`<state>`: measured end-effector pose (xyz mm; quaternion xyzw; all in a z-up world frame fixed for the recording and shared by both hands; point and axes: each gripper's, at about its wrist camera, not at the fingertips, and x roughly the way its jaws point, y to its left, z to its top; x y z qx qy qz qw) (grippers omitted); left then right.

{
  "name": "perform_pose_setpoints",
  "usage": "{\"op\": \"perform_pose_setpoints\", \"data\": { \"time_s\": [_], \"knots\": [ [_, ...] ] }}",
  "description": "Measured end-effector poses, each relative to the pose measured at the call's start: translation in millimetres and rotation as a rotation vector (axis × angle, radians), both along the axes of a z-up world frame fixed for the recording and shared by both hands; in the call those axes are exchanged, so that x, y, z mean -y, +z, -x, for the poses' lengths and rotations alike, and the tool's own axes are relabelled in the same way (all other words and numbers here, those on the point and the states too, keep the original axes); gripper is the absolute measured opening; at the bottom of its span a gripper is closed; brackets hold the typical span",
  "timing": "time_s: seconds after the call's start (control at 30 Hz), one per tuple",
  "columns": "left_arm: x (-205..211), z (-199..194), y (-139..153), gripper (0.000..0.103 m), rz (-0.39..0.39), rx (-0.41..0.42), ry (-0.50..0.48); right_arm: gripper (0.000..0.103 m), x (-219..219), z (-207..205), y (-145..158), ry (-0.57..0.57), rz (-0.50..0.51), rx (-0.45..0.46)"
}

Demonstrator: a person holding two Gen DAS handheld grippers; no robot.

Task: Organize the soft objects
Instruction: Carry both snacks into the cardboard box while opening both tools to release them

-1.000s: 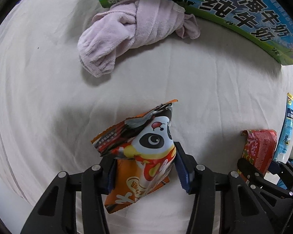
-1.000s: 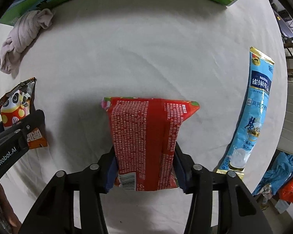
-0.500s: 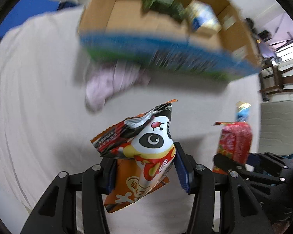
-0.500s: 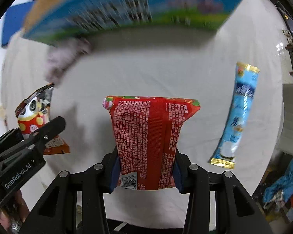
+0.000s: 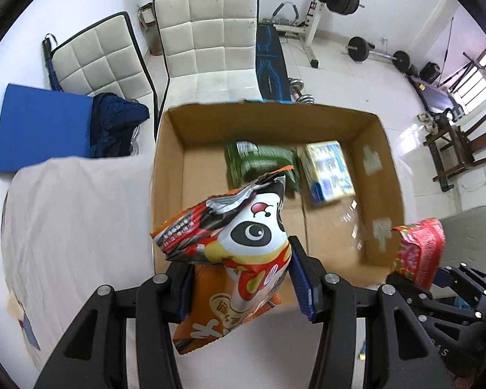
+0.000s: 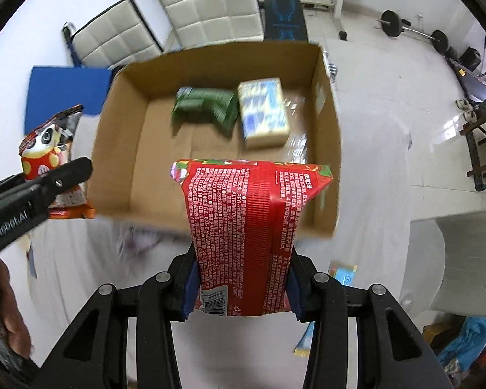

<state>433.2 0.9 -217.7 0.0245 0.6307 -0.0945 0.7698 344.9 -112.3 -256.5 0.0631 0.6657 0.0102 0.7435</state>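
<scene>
Lifted clear of the white-sheeted table since a second ago, both packets now carried above the open cardboard box.

Left wrist view: left gripper (image 5: 241, 287), jaws clamped on the panda snack bag (image 5: 233, 253), bag tilted up and leftward. Cardboard box (image 5: 168, 194) straight ahead beyond the jaws, green packet (image 5: 259, 162) and blue-white pack (image 5: 329, 170) on its floor.

Right wrist view: right gripper (image 6: 241, 287), jaws pinching the red noodle packet (image 6: 249, 227), long axis running forward over the near wall. Open floor ahead; right seemingly nearer.
</scene>
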Motion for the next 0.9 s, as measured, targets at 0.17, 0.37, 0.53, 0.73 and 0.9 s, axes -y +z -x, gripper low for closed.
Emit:
{"op": "perform_pose_setpoints", "data": {
  "time_s": [0.17,0.37,0.53,0.73,0.9],
  "knots": [
    [8.1,-49.8,-42.0,0.047,-0.033,-0.058,-0.002,0.046,12.8,-39.0,-37.1,-0.029,0.009,-0.025],
    [13.9,-92.9,-90.2,0.047,-0.119,-0.101,-0.016,0.046,15.6,-62.2,-85.8,-0.028,0.033,-0.101],
    [15.4,-115.2,-123.8,0.048,-0.196,-0.126,-0.023,0.046,9.8,-66.6,-125.2,-0.008,0.062,-0.162],
    [18.2,-130.6,-146.5,0.050,-0.270,-0.150,-0.031,0.047,5.8,-68.8,-148.3,0.015,0.098,-0.205],
    [14.8,-135.7,-147.8,0.055,-0.269,-0.156,-0.004,0.048,4.4,-72.2,-160.1,0.003,0.096,-0.243]
  ]
}}
